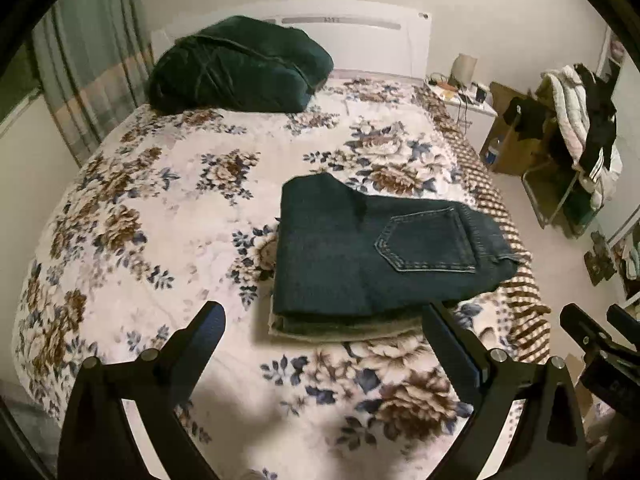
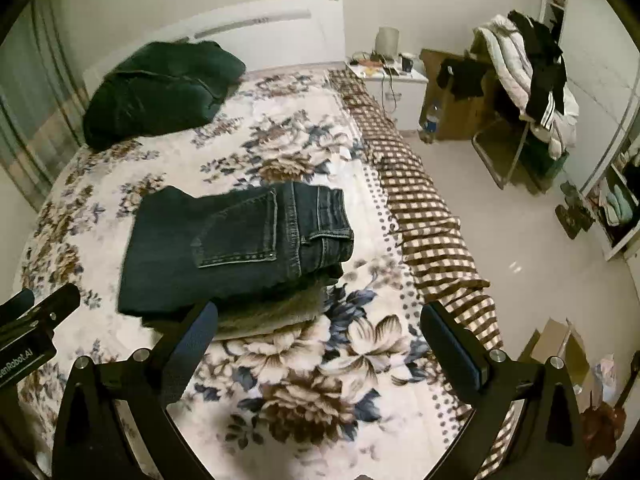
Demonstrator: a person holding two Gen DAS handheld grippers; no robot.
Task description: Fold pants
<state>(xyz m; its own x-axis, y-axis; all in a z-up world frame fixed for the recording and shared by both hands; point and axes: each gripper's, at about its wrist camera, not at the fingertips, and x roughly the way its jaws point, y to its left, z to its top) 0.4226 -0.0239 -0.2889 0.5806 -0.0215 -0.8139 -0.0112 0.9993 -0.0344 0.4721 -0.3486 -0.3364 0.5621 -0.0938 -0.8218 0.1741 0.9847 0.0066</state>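
Dark blue jeans [image 1: 360, 256] lie folded into a flat rectangle on the flowered bedspread, back pocket up, on top of a folded grey-beige garment [image 1: 332, 330]. They also show in the right wrist view [image 2: 224, 248], with the grey garment [image 2: 272, 312] under them. My left gripper [image 1: 324, 320] is open and empty, held just above the bed in front of the stack. My right gripper [image 2: 318, 316] is open and empty, in front of the stack's right end. The right gripper shows at the left view's right edge [image 1: 592, 332]; the left gripper shows at the right view's left edge [image 2: 36, 312].
A dark green bundle [image 1: 240, 66] lies near the white headboard [image 1: 360, 32]. A brown checked blanket [image 2: 420, 208] hangs over the bed's right edge. A nightstand [image 2: 396, 76], cardboard box [image 2: 456, 96] and clothes-covered chair [image 2: 528, 92] stand to the right, on pale floor.
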